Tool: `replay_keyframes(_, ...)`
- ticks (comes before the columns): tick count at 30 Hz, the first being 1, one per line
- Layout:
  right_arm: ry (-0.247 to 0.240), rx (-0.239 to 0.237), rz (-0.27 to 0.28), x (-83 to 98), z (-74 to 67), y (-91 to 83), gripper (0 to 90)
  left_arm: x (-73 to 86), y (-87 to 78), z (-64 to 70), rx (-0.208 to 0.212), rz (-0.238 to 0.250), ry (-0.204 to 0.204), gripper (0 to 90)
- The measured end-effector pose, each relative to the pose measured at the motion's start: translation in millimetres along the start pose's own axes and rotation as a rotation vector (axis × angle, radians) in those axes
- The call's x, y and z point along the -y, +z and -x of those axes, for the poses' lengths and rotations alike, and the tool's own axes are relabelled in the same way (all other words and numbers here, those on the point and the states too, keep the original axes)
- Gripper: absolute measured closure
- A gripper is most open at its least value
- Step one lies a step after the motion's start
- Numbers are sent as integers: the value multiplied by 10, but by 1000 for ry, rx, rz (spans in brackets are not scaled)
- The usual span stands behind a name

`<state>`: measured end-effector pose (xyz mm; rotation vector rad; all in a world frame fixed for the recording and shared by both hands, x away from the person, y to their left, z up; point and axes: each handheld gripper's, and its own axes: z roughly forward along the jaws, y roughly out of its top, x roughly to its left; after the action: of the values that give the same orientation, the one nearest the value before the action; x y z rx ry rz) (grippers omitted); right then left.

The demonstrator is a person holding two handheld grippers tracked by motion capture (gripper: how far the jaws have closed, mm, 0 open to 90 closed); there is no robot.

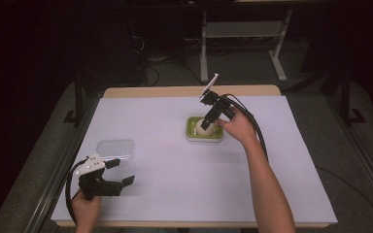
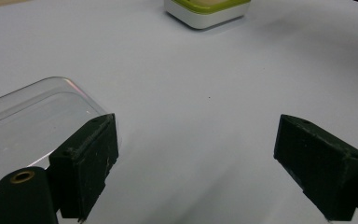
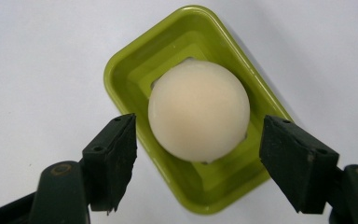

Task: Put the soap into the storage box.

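The right gripper (image 3: pixel 196 163) hangs over the green tray (image 3: pixel 121 79), its fingers (image 3: pixel 114 154) released either side of the cream ball (image 3: pixel 198 114) sitting in it. Lower squarely, then close gently across the widest part — off-centre, it would likely squirt out. The left gripper (image 2: pixel 196 168) rests released beside the clear lid (image 2: pixel 23 126).

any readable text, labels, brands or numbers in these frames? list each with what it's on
None: no word, number or sign can be read.
Green tray: plain, no marking.
Cream ball: plain.
Clear lid: no print visible.
Left gripper and right gripper: black jaws unmarked.
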<state>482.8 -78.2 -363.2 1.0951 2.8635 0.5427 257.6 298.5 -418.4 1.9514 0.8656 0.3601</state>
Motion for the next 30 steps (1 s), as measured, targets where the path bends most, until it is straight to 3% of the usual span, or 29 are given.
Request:
replay_keyframes(4, -1, 0, 12, 44, -10, -85, 260, -2, 4, 10, 1, 2, 2, 128)
replay_keyframes(6, -1, -8, 67, 129, -19, -180, 257, -4, 3, 6, 0, -5, 8, 129)
replay_keyframes(9, 7, -8, 69, 199, -10, -215, 244, -4, 2, 7, -1, -7, 11, 129)
replay_keyframes(21, 45, -35, 138, 690, 20, -357, 243, -6, 16, 23, 2, -11, 15, 129)
replay_keyframes(30, 53, -23, 169, 1068, -58, -442, 243, -6, 19, 25, -1, -13, 18, 129)
